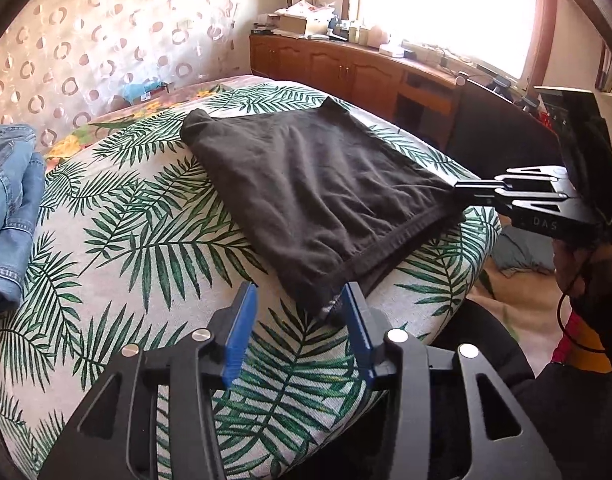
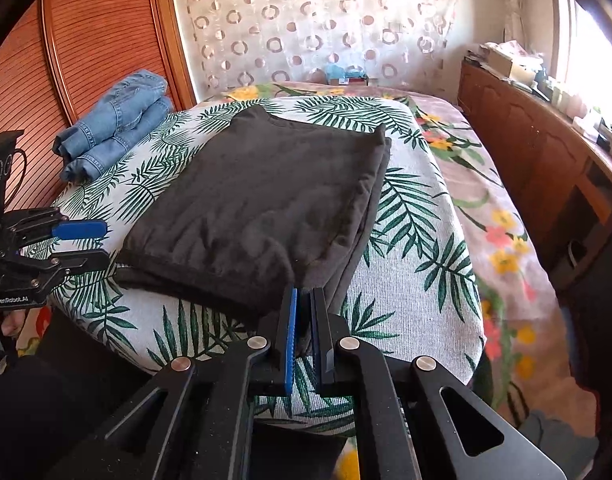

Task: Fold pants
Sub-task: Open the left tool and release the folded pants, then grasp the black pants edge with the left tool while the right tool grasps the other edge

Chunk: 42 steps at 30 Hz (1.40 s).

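Leaf-print bed cover under folded black pants, rolled jeans at its edge.

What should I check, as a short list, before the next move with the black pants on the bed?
1. Left tool released: ok, jaws stand apart and the near corner lies between them, unpressed.
2. Right tool grip: ok, shut on the other near corner of the black pants.
3. Pants folded flat: ok, layers stacked, only light wrinkles.
4. Pants fully on the leaf-print cover: not ok, the near edge lies close to the cover's rim.
5. Folded jeans clear of the pants: ok, apart at the side.
6. Layers below aligned: cannot tell.
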Each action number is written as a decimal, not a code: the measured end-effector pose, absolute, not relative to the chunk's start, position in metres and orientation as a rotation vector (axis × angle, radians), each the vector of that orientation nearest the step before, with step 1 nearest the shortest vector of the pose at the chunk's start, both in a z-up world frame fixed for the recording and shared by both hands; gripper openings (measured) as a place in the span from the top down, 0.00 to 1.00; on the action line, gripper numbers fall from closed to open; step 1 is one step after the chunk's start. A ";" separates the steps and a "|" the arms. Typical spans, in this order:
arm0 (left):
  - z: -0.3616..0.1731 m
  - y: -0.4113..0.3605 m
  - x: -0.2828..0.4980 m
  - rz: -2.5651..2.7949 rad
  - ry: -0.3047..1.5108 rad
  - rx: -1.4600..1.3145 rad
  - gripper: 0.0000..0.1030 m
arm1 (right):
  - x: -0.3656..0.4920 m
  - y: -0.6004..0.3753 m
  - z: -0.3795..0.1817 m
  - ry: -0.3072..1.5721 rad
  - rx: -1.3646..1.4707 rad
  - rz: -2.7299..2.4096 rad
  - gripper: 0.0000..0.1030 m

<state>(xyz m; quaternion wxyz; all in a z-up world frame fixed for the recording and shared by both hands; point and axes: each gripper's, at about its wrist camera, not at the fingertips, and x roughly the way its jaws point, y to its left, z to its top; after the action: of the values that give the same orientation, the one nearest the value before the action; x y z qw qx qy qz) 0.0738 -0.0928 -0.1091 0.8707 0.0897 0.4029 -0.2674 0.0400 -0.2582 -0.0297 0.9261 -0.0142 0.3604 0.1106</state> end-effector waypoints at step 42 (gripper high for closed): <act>-0.133 -0.103 0.094 -0.505 0.895 0.138 0.45 | 0.045 -0.266 -0.048 0.752 0.057 0.214 0.69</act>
<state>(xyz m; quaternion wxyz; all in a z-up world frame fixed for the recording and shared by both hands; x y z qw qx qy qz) 0.0936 -0.1029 -0.1325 0.8686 0.0659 0.4276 -0.2414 0.0451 -0.2665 -0.0481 0.9241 0.0276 0.3665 0.1042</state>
